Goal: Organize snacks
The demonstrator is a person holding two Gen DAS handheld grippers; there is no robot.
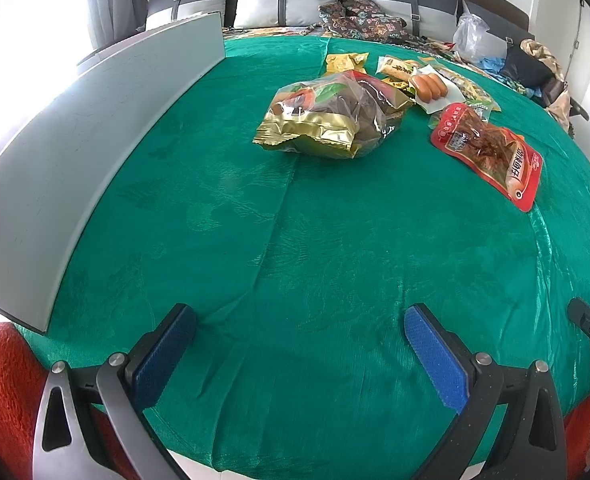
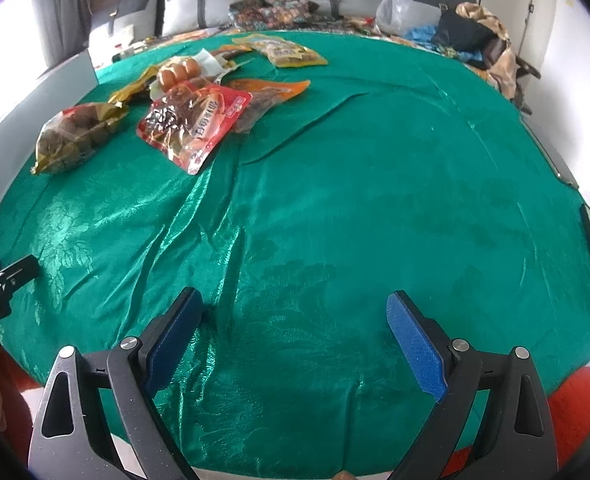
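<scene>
2 tools (image 1: 299, 322) (image 2: 294, 308) gape empty; red snack pouch (image 1: 489, 152) lies lengthwise toward the right tool.

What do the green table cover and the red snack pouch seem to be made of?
Green cover: probably satin-like woven fabric; it shines, creases and shows a flower pattern. Red pouch: likely glossy plastic film; it glints and its contents show through a clear part.

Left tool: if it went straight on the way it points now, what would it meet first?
Probably the gold-and-clear snack bag, beyond bare green tablecloth; the open left tool points roughly at it, though depth is unclear.
</scene>
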